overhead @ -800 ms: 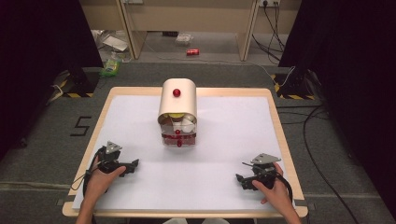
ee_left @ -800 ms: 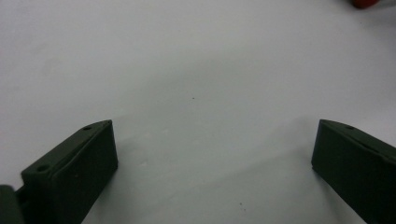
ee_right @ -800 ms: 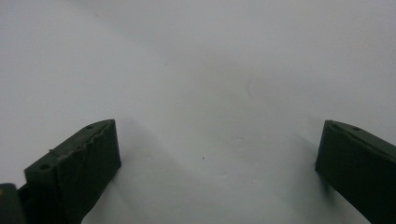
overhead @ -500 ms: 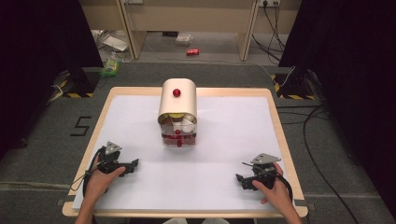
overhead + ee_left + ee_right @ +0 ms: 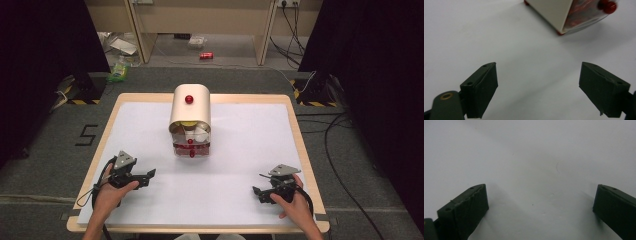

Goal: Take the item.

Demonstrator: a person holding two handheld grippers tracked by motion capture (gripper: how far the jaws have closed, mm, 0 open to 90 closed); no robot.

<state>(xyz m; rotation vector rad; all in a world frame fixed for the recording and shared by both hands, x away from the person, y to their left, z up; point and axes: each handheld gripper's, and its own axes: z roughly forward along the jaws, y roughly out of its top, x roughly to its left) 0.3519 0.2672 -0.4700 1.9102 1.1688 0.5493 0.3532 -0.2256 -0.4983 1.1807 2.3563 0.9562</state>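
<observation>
White sheeting covers the wooden table [image 5: 295,131], which stands on grey carpet between dark curtains; a red can [image 5: 205,55] lies on the floor beyond. At the middle of the sheet sits a cream bread-bin-like box [image 5: 190,112] with a rounded top and a red knob [image 5: 189,99]. Its near end is open or clear-fronted, showing pale and yellow contents above a transparent lower panel with small red knobs [image 5: 191,148].

Compared with the frames from a moment earlier, nothing has shifted: both hands rest at the same near corners and the box sits where it was. That suggests the work has not begun and the first reach toward the box is yet to come.

The left gripper [image 5: 148,174] lies near the front left corner, jaws spread wide and holding nothing; in the left gripper view its black fingers [image 5: 480,91] frame bare sheet, with the box corner [image 5: 554,12] ahead and to the right. The right gripper [image 5: 256,192] rests near the front right corner, jaws likewise wide apart and empty, its fingers [image 5: 465,211] over plain sheet.

The box's long axis runs from the far edge toward the person, and its open face points at the near edge, roughly midway between the two grippers and well apart from both.
</observation>
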